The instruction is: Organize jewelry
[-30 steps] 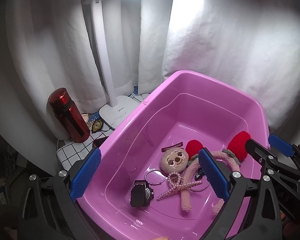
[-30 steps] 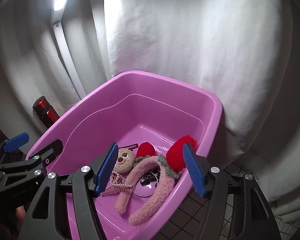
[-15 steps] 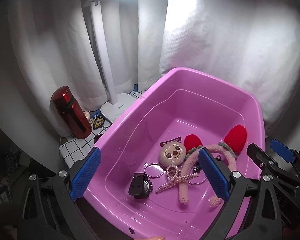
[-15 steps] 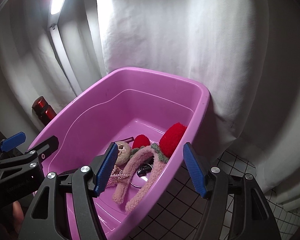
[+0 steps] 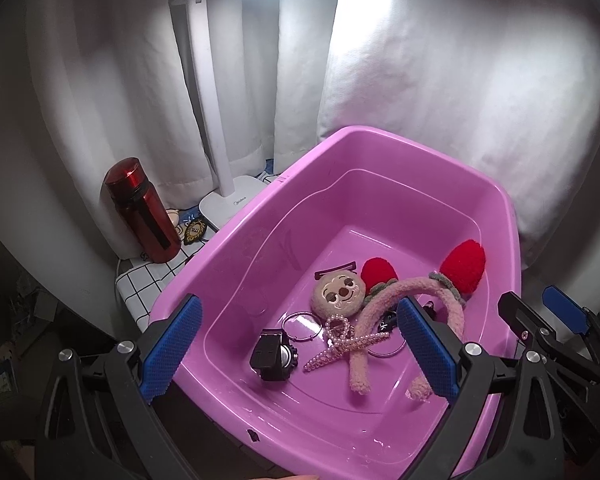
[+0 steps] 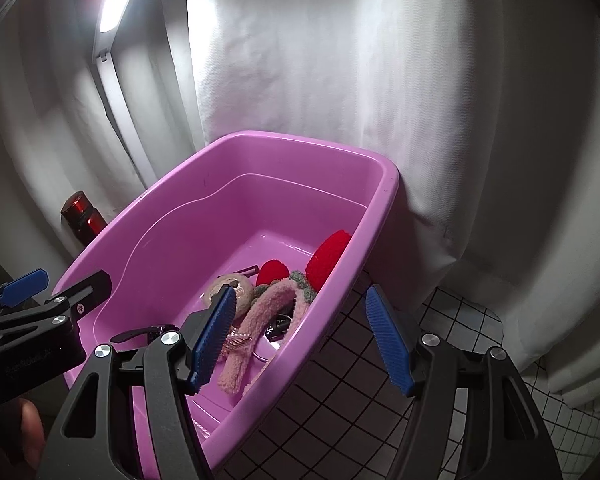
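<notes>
Left gripper (image 5: 300,348) wide open, nothing held, above near rim of pink tub (image 5: 235,240). Right gripper (image 6: 300,336) also wide open, empty, straddling the tub's right wall. On tub floor: black watch (image 5: 273,354), pearl hair clip (image 5: 340,340), thin bangle (image 5: 302,322), fuzzy pink headband (image 5: 404,292) with red ears, plush face (image 5: 338,293). Behind the tub: red bottle (image 5: 141,210), white lamp (image 5: 213,128), white curtain (image 5: 440,60)

The word "Midea" is printed in grey on the white lamp base (image 5: 235,200), just beside the left rim of the pink tub (image 5: 227,256). A white letter "k" is seen on a small black item (image 5: 386,322) inside the tub. Faint lettering on the left gripper (image 6: 23,360) body cannot be made out.
</notes>
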The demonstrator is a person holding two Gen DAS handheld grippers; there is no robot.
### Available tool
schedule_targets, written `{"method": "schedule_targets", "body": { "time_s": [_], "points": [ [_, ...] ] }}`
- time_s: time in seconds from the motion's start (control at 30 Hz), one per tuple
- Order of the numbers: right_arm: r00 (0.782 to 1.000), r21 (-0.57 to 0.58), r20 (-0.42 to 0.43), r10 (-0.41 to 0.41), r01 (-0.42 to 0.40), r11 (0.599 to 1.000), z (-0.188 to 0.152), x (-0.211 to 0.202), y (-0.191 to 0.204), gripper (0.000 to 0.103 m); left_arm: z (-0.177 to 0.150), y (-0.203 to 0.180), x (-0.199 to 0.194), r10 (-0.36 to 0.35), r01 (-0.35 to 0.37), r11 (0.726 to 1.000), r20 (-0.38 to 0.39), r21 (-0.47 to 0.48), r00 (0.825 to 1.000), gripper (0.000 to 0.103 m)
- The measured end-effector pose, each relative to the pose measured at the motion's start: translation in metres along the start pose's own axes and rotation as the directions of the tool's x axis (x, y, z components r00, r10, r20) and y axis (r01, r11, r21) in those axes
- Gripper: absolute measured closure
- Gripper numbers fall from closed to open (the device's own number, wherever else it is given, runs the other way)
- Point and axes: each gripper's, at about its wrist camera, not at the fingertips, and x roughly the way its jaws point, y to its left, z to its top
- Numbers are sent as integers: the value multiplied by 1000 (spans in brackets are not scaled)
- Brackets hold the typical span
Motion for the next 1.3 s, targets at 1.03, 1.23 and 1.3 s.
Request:
{"method": "schedule_targets", "body": {
  "time_s": [1.03,1.23,1.3],
  "points": [
    [1000,21,12,-18,18,1000,-10,-20,-8,38,-8,-8,-10,-3,3,1000,-1,27,1000,7],
    [1000,25,20,-22,22,999,-12,-24,-7,38,-9,-8,-11,0,0,1000,0,27,1000,7],
    [1000,25,19,-24,23,999,-12,-24,-7,38,-9,-8,-12,1,-1,1000,2,29,1000,7]
  ]
}}
